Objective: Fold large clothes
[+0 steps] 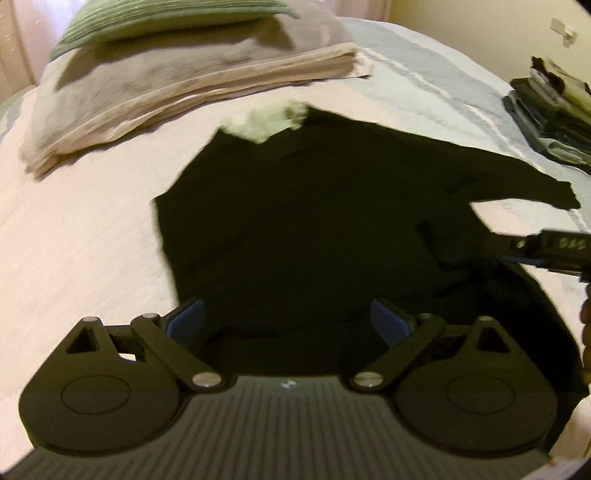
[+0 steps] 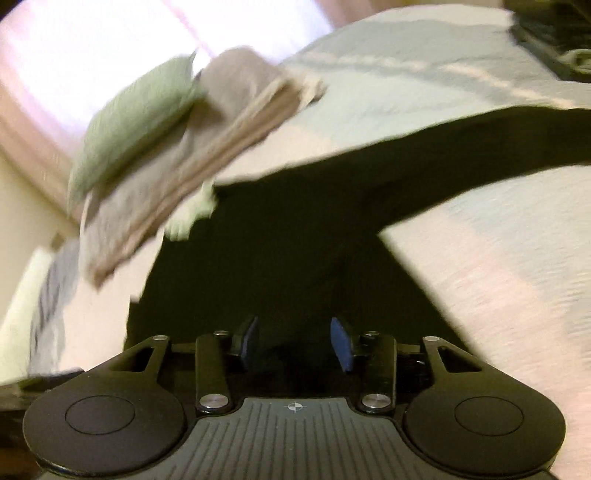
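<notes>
At the far left your stack of folded linens (image 1: 177, 85) sits on the bed (image 1: 74, 229) with a green pillow (image 1: 162, 22) on top, well apart from the work, so the middle stays free for folding. Next comes the black garment (image 1: 295, 221), spread flat on the bed with its pale collar lining (image 1: 266, 122) showing at the far end and one sleeve (image 1: 524, 177) stretched out to the right; it looks laid out for the first fold, and no fold shows yet. Your left gripper (image 1: 288, 317) hangs over the near hem with its blue pads (image 1: 188, 317) spread wide and nothing between them, which reads as lining up to pinch the left hem edge. Your right gripper (image 2: 295, 339) sits over the near part of the garment, jaws about half open and empty as far as the blur lets you judge; in the left view it reaches in from the right edge, just below the sleeve. At the far right a dark pile (image 1: 554, 107) of clothes sits near the bed's edge, out of the way.
</notes>
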A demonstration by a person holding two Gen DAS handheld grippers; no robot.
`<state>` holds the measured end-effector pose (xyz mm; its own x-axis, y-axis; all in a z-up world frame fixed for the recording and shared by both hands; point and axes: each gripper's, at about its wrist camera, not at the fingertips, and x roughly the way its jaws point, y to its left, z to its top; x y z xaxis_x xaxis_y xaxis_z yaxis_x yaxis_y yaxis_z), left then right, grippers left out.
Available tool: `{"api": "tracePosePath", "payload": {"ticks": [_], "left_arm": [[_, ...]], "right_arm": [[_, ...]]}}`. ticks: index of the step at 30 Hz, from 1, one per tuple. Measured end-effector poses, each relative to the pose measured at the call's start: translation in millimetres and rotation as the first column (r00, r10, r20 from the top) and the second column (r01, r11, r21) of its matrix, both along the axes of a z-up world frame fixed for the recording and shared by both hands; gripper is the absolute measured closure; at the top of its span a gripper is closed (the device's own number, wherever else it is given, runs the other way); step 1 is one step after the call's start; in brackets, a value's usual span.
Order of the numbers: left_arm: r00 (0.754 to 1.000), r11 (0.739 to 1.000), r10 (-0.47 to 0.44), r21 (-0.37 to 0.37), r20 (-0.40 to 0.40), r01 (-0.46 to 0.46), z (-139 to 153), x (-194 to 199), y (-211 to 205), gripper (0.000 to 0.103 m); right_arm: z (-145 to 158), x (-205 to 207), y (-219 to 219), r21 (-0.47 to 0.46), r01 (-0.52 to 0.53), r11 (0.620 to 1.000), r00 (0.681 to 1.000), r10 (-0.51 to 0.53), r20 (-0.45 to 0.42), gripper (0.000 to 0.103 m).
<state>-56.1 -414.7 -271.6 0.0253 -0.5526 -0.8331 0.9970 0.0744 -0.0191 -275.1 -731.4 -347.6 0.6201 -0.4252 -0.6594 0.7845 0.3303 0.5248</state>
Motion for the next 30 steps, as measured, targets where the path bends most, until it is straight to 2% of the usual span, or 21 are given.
{"api": "tracePosePath", "payload": {"ticks": [2, 6, 9, 11, 16, 19, 25, 30], "left_arm": [[1.000, 1.000, -0.030, -0.009, -0.005, 0.030, 0, -16, -15, 0.009], [0.994, 0.994, -0.105, -0.037, -0.012, 0.104, -9, -55, -53, 0.009], [0.989, 0.988, -0.146, -0.040, 0.010, 0.147, -24, -83, -83, 0.009], [0.984, 0.985, -0.168, -0.037, 0.053, 0.170, -37, -100, -101, 0.009], [0.959, 0.972, -0.235, 0.018, 0.158, 0.235, -86, -135, -130, 0.010], [0.953, 0.970, -0.242, 0.022, 0.182, 0.242, -99, -149, -139, 0.010], [0.945, 0.967, -0.254, 0.043, 0.207, 0.251, -84, -150, -139, 0.011], [0.954, 0.974, -0.227, 0.028, 0.198, 0.226, -57, -141, -129, 0.011]], "right_arm": [[4, -21, -8, -0.009, 0.048, 0.999, 0.999, -0.048, -0.003, 0.061], [-1, -77, -31, -0.012, 0.161, 0.987, 0.984, -0.161, -0.069, 0.061], [-3, -121, -48, -0.027, 0.247, 0.969, 0.963, -0.248, -0.102, 0.061], [-2, -146, -59, -0.045, 0.288, 0.957, 0.950, -0.291, -0.113, 0.061], [-5, -187, -83, -0.069, 0.321, 0.944, 0.936, -0.328, -0.130, 0.061], [-12, -195, -93, -0.058, 0.316, 0.947, 0.936, -0.321, -0.141, 0.061], [-15, -215, -105, -0.039, 0.383, 0.923, 0.915, -0.385, -0.121, 0.061], [-19, -247, -125, -0.030, 0.495, 0.868, 0.863, -0.496, -0.100, 0.061]]}}
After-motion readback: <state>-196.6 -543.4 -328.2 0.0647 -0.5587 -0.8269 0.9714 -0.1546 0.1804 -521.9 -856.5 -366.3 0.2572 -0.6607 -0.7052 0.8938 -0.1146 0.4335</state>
